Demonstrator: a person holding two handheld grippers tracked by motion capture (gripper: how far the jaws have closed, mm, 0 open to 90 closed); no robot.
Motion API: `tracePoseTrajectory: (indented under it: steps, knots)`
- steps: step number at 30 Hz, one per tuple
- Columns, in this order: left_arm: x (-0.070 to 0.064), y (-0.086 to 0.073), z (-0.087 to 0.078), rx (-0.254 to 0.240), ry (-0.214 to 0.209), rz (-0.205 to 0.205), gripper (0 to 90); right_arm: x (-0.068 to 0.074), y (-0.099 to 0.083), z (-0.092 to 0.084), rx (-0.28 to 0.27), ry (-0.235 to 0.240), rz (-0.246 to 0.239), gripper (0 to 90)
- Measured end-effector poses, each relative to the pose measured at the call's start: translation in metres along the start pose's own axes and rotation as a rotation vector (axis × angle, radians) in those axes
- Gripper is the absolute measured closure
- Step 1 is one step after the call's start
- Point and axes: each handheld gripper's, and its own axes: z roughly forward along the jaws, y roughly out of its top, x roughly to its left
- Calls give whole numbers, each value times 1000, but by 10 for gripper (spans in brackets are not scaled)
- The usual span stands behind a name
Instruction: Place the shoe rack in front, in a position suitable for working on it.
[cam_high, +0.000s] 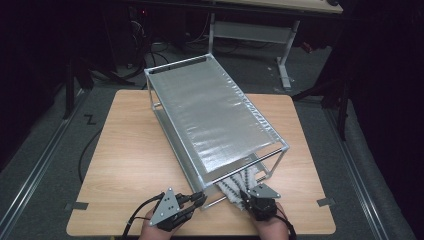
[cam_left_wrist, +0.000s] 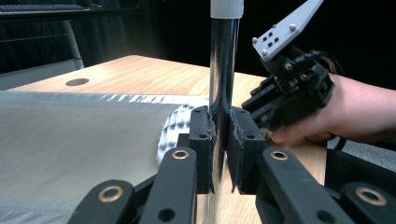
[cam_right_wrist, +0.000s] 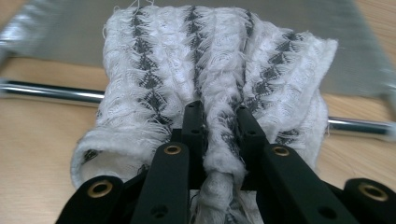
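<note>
Right claw (cam_right_wrist: 219, 135) level, pinching folded towel (cam_right_wrist: 210, 79), left claw (cam_left_wrist: 220, 140) clamped on rack post (cam_left_wrist: 223, 70)

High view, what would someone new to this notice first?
The big silver two-tier rack standing slantwise across the middle of the wooden table. At its near end, the right gripper is shut on a fold of a white cloth with dark zigzag stripes that lies across the rack's lower rail. Beside it, the left gripper is shut on the rack's shiny near corner post.
</note>
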Motion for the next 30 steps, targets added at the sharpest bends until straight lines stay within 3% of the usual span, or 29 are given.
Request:
tracePoseTrajectory:
  steps: [18, 21, 28, 30]
  knots:
    - [0, 0, 0, -1, -2, 0, 808, 65, 11, 4, -13, 215, -130, 776]
    - [0, 0, 1, -1, -3, -1, 808, 72, 12, 4, -12, 215, -151, 777]
    - [0, 0, 0, 1, -4, 0, 809, 70, 12, 4, -9, 208, -154, 777]
    - [1, 0, 0, 1, -5, 1, 808, 66, 12, 3, -2, 186, -145, 776]
